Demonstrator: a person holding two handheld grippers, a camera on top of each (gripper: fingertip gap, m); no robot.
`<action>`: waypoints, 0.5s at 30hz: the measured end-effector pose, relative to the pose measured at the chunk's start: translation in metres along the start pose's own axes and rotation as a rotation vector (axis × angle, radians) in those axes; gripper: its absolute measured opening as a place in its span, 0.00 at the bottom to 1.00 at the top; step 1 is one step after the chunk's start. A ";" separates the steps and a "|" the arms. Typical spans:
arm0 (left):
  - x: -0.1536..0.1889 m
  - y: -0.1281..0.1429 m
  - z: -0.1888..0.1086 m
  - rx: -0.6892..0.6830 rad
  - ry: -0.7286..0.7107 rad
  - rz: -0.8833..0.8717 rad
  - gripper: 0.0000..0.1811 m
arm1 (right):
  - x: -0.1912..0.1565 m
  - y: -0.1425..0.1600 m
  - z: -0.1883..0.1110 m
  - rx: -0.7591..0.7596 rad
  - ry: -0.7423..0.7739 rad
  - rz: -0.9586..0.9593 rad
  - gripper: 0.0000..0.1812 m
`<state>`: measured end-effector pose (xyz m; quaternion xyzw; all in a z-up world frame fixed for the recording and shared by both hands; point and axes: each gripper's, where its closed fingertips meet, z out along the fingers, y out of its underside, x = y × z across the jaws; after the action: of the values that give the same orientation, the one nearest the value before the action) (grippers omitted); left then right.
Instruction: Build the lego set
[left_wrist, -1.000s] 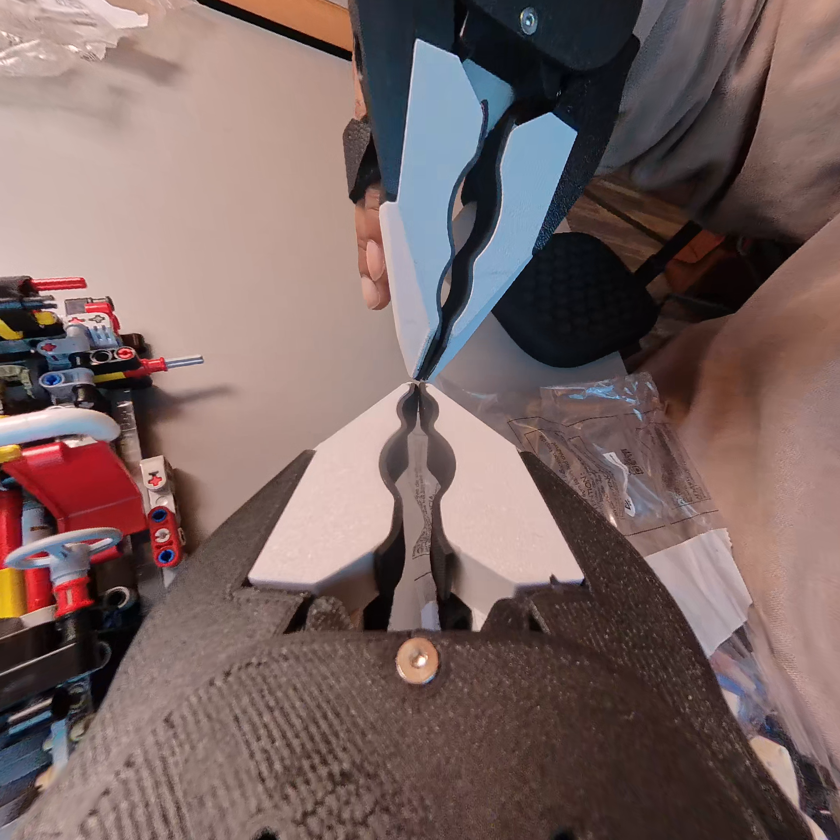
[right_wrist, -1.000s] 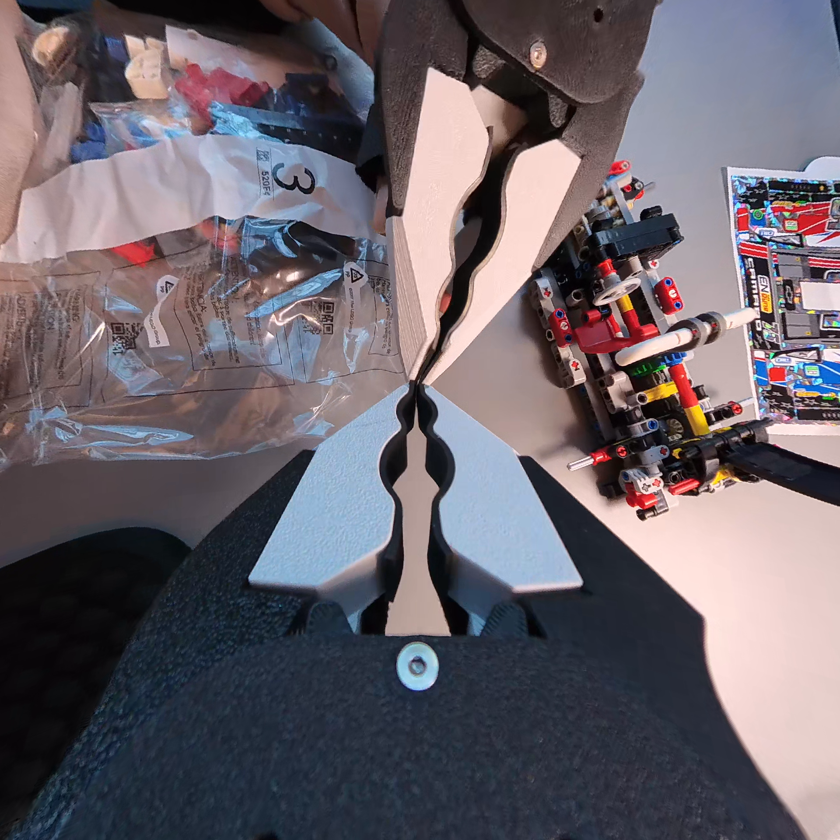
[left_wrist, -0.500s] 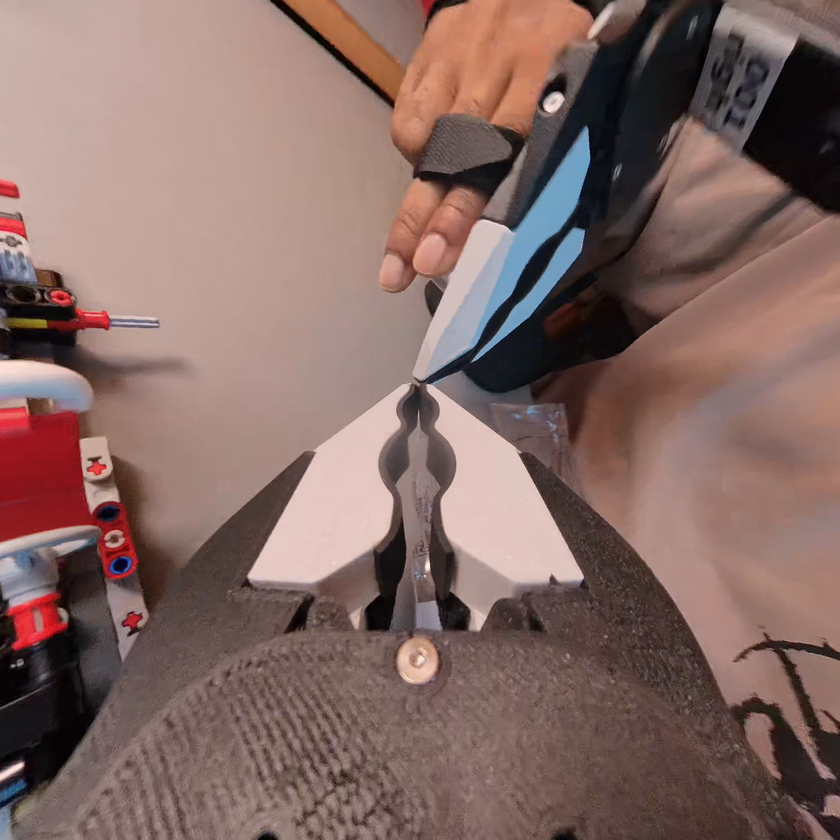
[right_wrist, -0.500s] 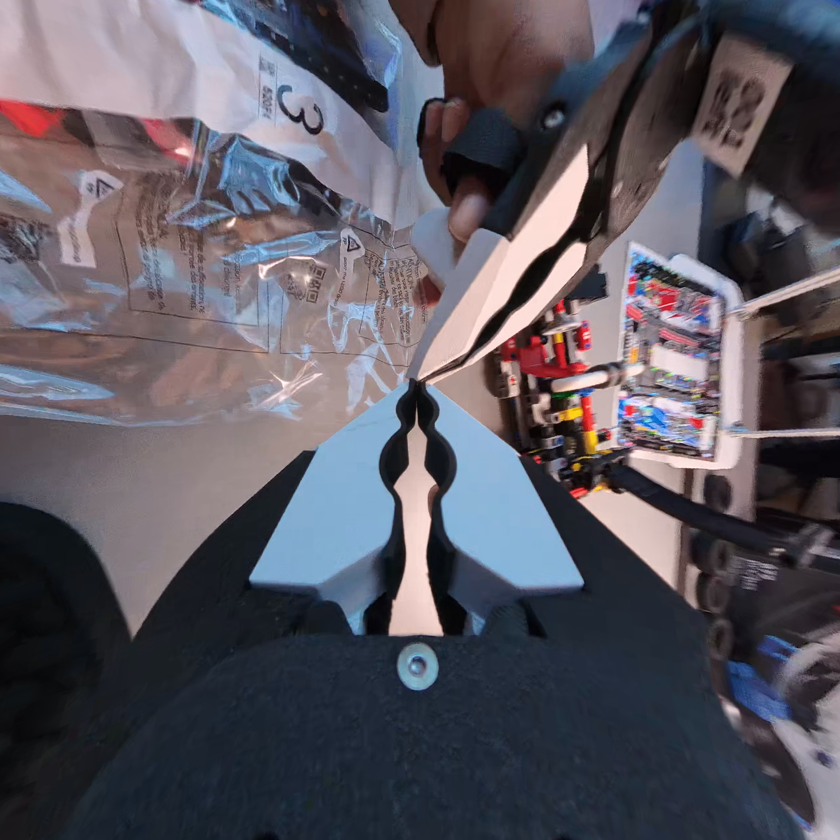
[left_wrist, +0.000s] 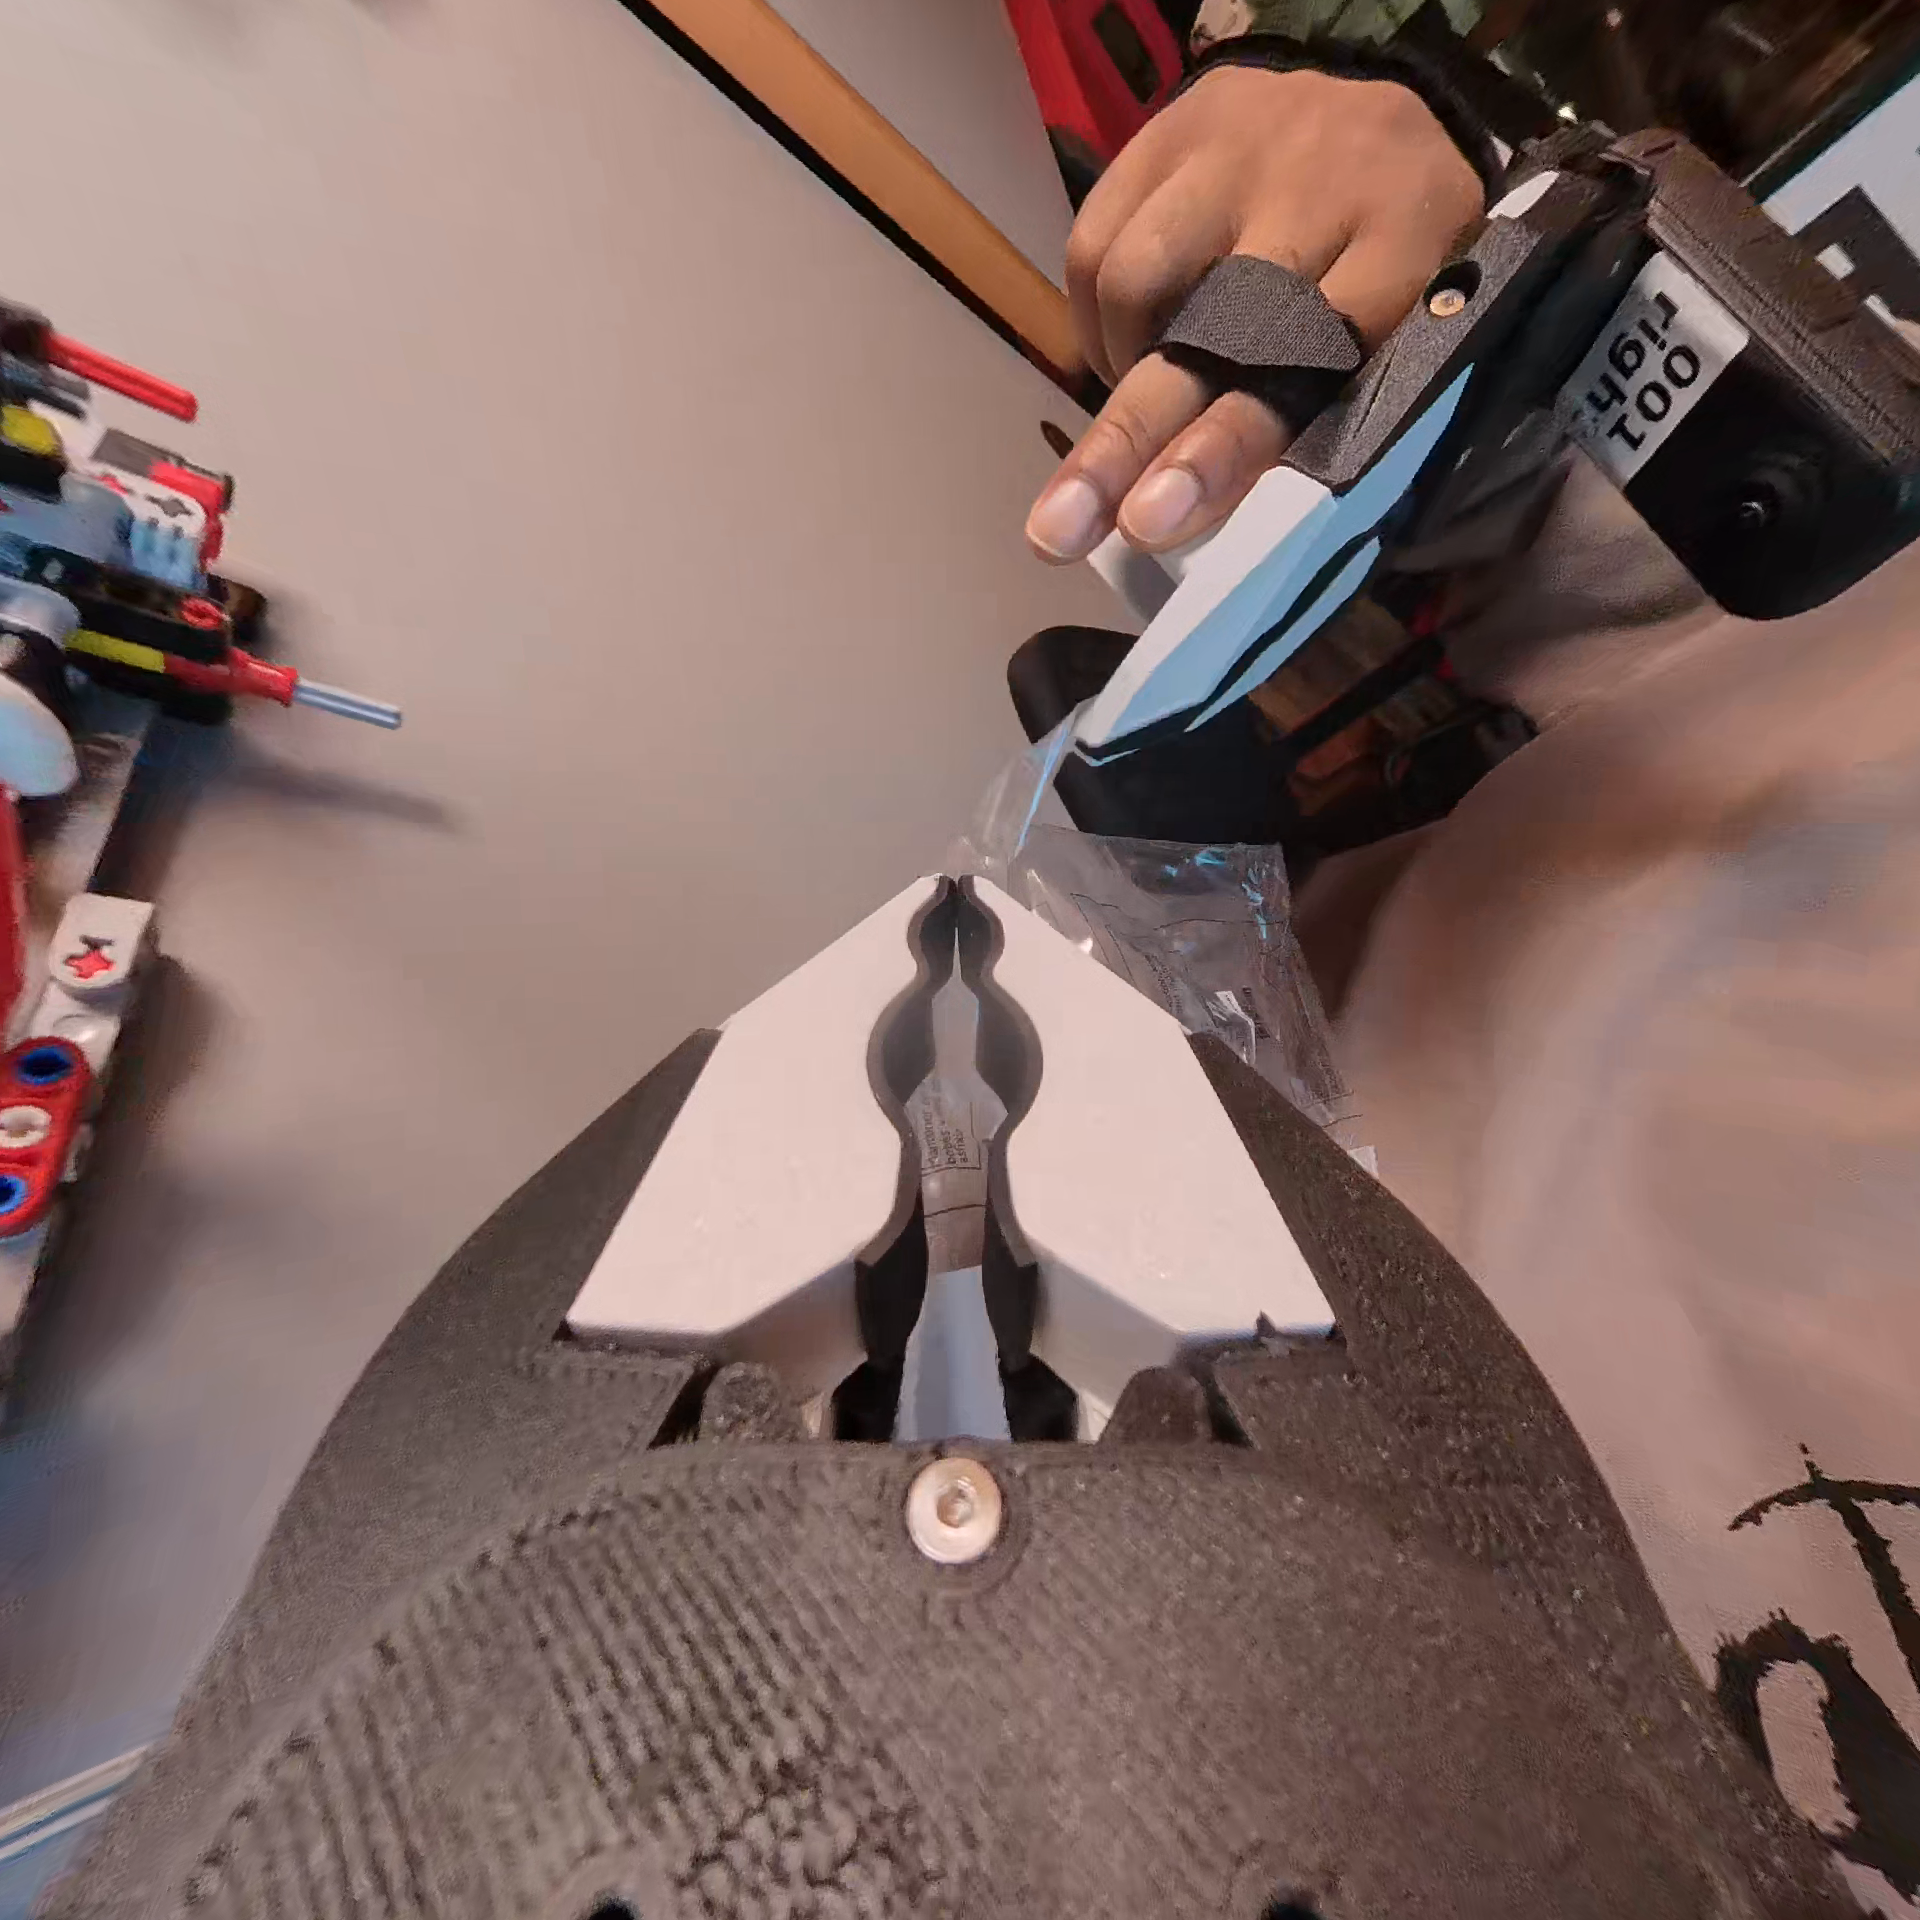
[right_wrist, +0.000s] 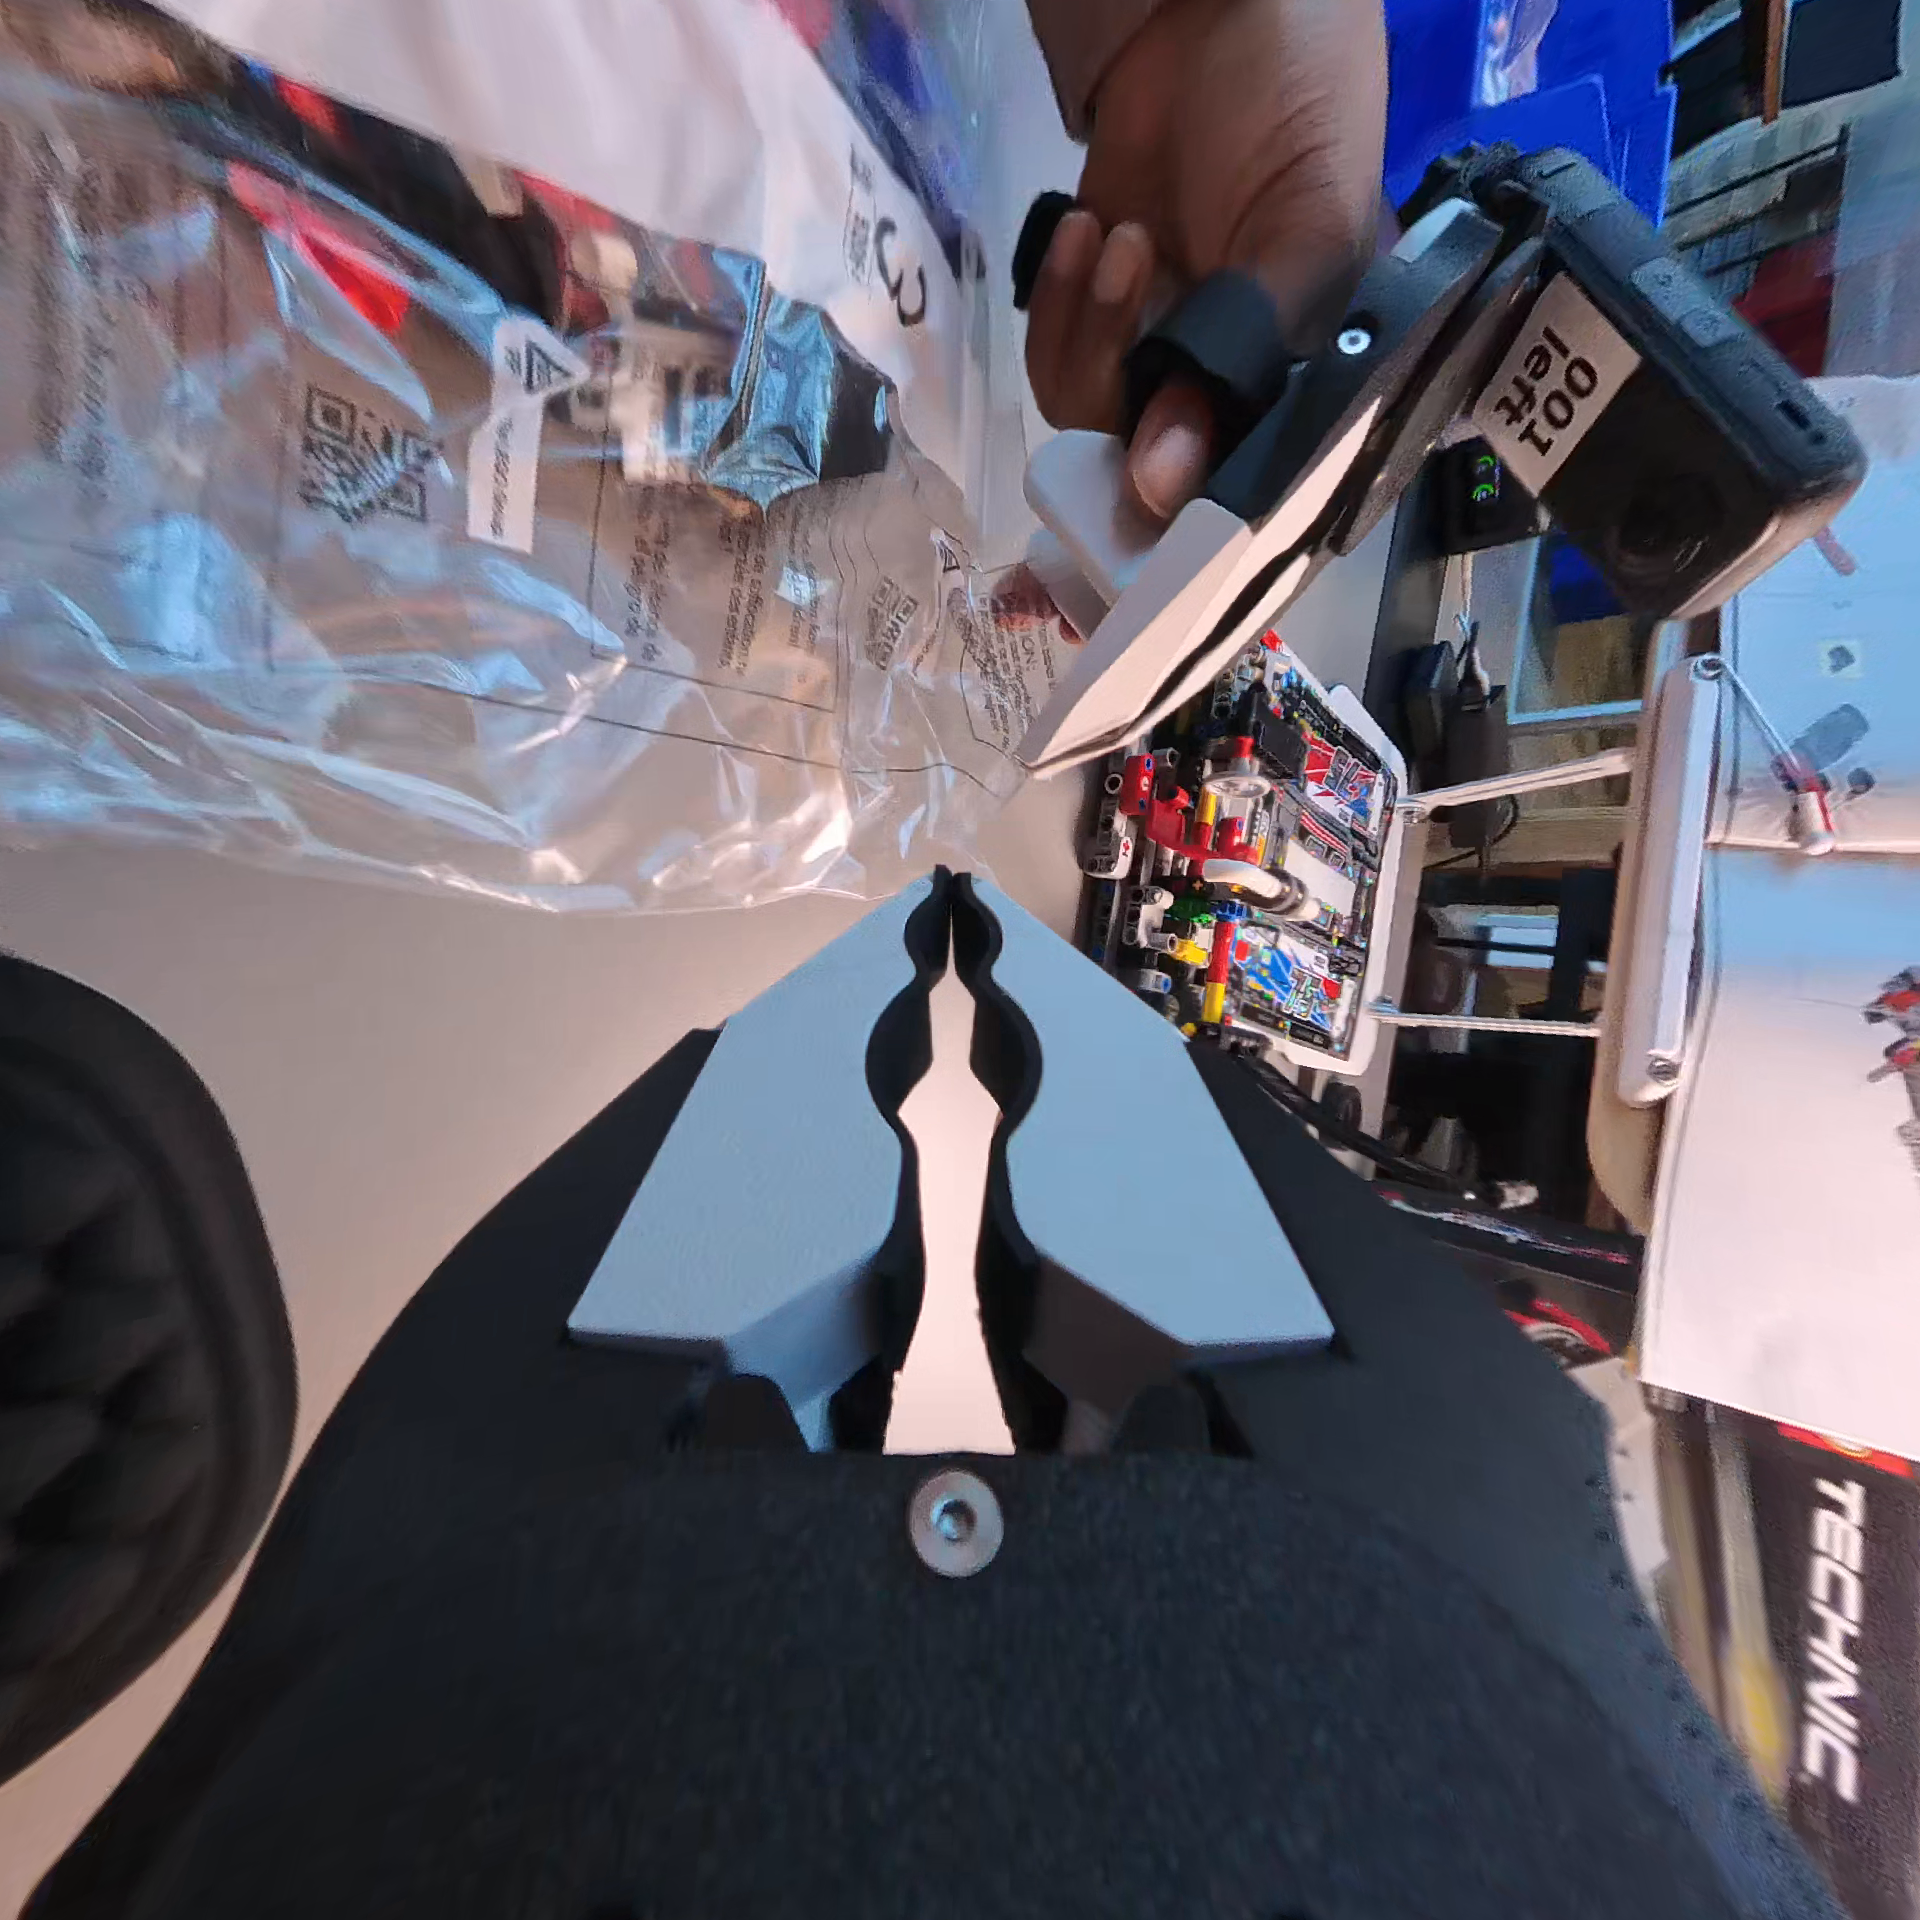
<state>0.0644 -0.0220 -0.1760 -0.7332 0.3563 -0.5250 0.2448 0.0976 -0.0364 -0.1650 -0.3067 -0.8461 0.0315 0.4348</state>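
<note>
left claw (left_wrist: 957, 883) clenched on clear plastic bag (right_wrist: 436, 582) edge | right claw (right_wrist: 953, 876) clenched, nothing between tips | lego model (right_wrist: 1195, 862) right of centre on table (left_wrist: 623, 468)

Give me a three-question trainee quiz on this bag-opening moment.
1. True or false: the left tool is open.
2. What is pinched in the left tool? A) a red beam B) the clear plastic bag C) a sticker sheet
3. In the left wrist view, at which edge of the picture does the partly built model lie?

Key: 1 false, its fingers are shut and printed film shows between them. 2 B. 3 left.
</note>
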 end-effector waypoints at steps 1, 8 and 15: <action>0.001 -0.004 -0.003 0.014 0.004 0.013 0.00 | 0.001 0.000 -0.002 0.002 -0.005 0.032 0.00; 0.000 -0.008 0.000 -0.057 -0.072 0.270 0.18 | 0.012 -0.006 -0.009 0.102 0.006 0.225 0.00; 0.021 -0.001 0.042 -0.301 0.189 0.379 0.33 | 0.022 -0.016 -0.015 0.149 -0.003 0.187 0.00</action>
<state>0.1082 -0.0380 -0.1762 -0.6291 0.5829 -0.4770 0.1924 0.0915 -0.0406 -0.1348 -0.3511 -0.8097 0.1350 0.4504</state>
